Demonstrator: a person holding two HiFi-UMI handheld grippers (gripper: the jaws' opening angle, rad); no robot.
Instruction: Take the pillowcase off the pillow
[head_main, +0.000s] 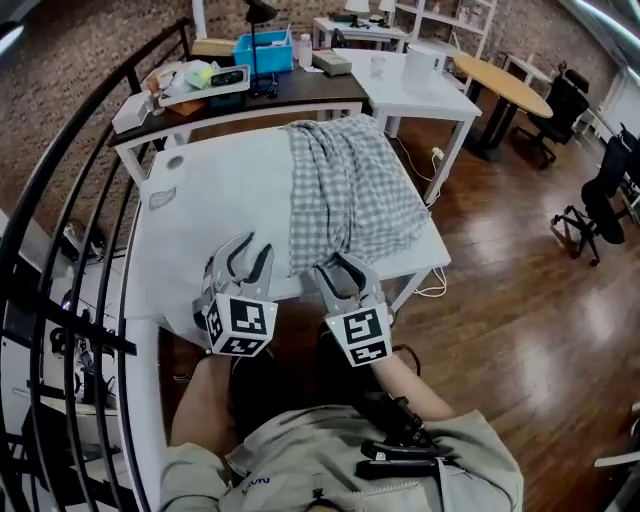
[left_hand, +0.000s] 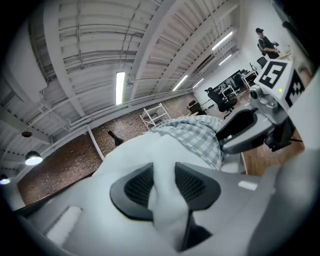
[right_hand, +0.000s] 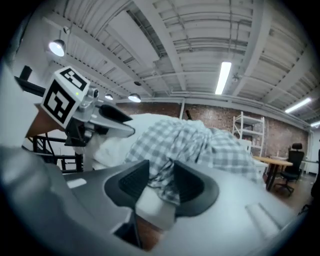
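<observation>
Grasp step: right gripper (head_main: 338, 268) has its jaws apart, straddling the near hem of the checked pillowcase (head_main: 345, 185), not clamped. Left gripper (head_main: 250, 250) is also apart at the table (head_main: 220, 190) edge beside it, only white between. Next, probably: clamp hem, pull — pillow itself hidden.

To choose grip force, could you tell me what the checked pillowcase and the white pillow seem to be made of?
Pillowcase: thin woven cloth, matte grey-white check, soft folds and wrinkles; likely cotton. Pillow: smooth matte white fabric shell, puffy; the filling is hidden.
</observation>
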